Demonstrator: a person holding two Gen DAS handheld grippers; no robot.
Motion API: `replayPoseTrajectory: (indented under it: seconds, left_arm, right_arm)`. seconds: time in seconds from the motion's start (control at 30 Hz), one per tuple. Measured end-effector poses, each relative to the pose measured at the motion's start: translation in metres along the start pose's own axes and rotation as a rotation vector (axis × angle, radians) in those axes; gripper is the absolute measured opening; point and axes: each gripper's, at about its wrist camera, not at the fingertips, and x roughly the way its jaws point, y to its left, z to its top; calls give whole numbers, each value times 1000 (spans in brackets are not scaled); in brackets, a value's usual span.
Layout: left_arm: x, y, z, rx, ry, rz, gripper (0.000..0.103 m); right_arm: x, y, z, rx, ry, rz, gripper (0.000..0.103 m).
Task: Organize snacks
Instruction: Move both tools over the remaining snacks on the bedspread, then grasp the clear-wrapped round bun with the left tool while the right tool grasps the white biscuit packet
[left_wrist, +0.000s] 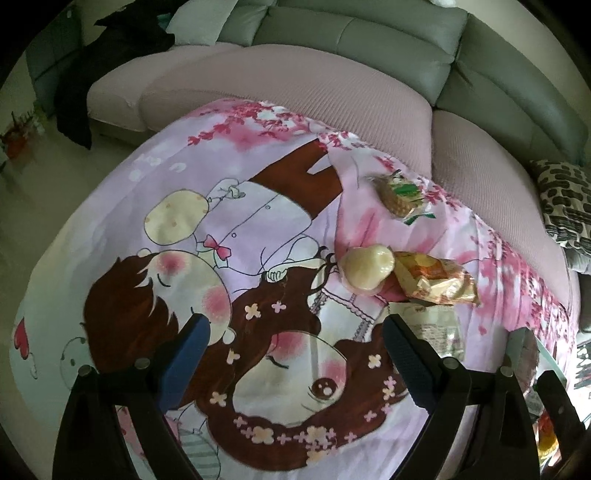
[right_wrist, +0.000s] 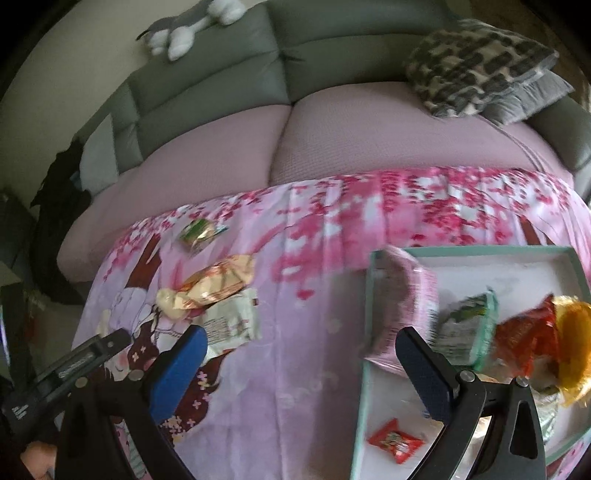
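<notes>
Both tongs, left (left_wrist: 295, 363) and right (right_wrist: 299, 373), hung wide open, empty. Four loose snack packets (right_wrist: 210, 295) lay at ten o'clock on the pink cartoon-print cloth (right_wrist: 295, 332); the crowded teal-rimmed white tray (right_wrist: 461, 253) at three o'clock risked spilling its leaning pink packet (right_wrist: 402, 295).

A pink-and-lilac cartoon cloth (left_wrist: 258, 229) is showing brown-haired, rosy-cheeked figures and a band of magenta blossoms. On it a pale cream bun (left_wrist: 365, 267) is lying beside an orange-and-yellow packet (left_wrist: 436, 282), with a green-and-white wrapped biscuit (left_wrist: 400, 195) farther off. The sofa (right_wrist: 229, 147) is showing grey-green backs over dusty pink seats, and a cream cushion (right_wrist: 476, 68) is carrying dark blotches. The mint-rimmed white tray (right_wrist: 476, 253) is holding a small red wrapper (right_wrist: 394, 441), a pink packet (right_wrist: 404, 295) and a green-and-white one (right_wrist: 467, 326). Blue pads (right_wrist: 177, 371) are lining black fingers.
</notes>
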Motion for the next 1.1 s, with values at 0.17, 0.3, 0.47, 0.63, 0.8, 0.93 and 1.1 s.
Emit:
replayPoseTrajectory:
  seconds: [0.17, 0.3, 0.47, 0.63, 0.8, 0.93, 1.1]
  left_arm:
    - [18, 3, -1, -23, 31, -25, 94]
    - [20, 5, 6, -27, 5, -19, 95]
    - [25, 3, 14, -28, -2, -45, 102]
    - [33, 0, 23, 31, 5, -24, 102]
    - [39, -4, 27, 39, 22, -80, 102]
    - [41, -15, 29, 68, 10, -121, 101]
    - [47, -26, 30, 103, 13, -141, 90]
  right_arm:
    - [18, 28, 2, -82, 19, 31, 103]
    - [37, 39, -2, -124, 44, 22, 103]
    - [58, 46, -4, -158, 63, 15, 103]
    - [76, 53, -6, -205, 78, -2, 103]
    - [94, 60, -9, -228, 100, 6, 103]
    - [106, 65, -13, -249, 115, 17, 103]
    - [113, 68, -15, -271, 121, 13, 103]
